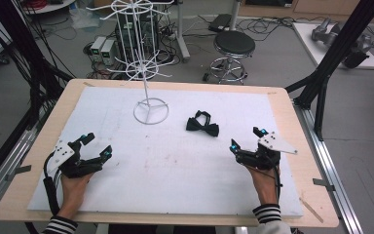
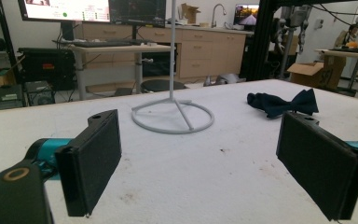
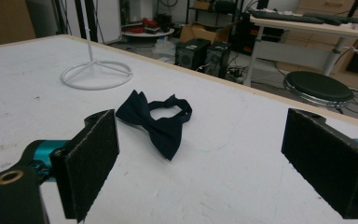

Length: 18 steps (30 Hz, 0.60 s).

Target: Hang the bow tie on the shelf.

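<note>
Both tools idle, jaws wide apart: left tool (image 1: pixel 91 146), right tool (image 1: pixel 247 139). Dark navy fabric bow tie (image 1: pixel 202 123) lies flat on white foam-topped worktop (image 1: pixel 175 165), beside white wire display stand (image 1: pixel 147 73). Suggest right tool pinch the centre knot, not the loop strap.

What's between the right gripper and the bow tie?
Nothing: bare white mat separates the right gripper from the bow tie, as the high view and right gripper view show.
</note>
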{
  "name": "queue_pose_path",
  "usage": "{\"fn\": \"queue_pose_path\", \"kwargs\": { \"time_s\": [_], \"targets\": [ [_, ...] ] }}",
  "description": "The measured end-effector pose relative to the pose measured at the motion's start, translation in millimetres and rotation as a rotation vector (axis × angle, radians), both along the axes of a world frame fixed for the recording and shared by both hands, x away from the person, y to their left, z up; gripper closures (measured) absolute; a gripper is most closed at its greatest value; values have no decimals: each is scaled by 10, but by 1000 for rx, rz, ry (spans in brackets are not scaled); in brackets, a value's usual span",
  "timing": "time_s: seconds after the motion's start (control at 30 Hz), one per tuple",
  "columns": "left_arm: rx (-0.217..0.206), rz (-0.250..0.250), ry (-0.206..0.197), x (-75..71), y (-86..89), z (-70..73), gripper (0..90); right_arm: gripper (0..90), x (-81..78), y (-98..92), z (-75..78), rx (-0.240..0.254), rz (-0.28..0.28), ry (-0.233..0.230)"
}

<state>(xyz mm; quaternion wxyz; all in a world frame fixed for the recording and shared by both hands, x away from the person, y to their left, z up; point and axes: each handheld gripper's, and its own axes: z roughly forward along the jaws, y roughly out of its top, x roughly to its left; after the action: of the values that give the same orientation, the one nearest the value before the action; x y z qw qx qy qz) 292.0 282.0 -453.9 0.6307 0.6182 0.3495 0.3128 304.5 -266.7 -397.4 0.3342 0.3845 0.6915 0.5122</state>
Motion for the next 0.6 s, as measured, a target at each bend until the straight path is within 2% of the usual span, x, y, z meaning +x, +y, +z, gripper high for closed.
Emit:
{"fn": "queue_pose_path", "kwargs": {
  "time_s": [0.2,0.23,0.37,0.4,0.6],
  "targets": [
    [-1,2,0,0,-1,0,143,102,127,60,73,-7,27,41],
    [-1,2,0,1,0,0,143,102,195,71,102,-15,40,57],
    [-2,3,1,0,-1,0,143,102,269,87,140,-12,53,91],
    [-2,4,1,1,0,0,143,102,336,101,168,-4,74,116],
    [-3,4,1,1,0,0,143,102,490,159,229,-21,112,179]
  ]
}}
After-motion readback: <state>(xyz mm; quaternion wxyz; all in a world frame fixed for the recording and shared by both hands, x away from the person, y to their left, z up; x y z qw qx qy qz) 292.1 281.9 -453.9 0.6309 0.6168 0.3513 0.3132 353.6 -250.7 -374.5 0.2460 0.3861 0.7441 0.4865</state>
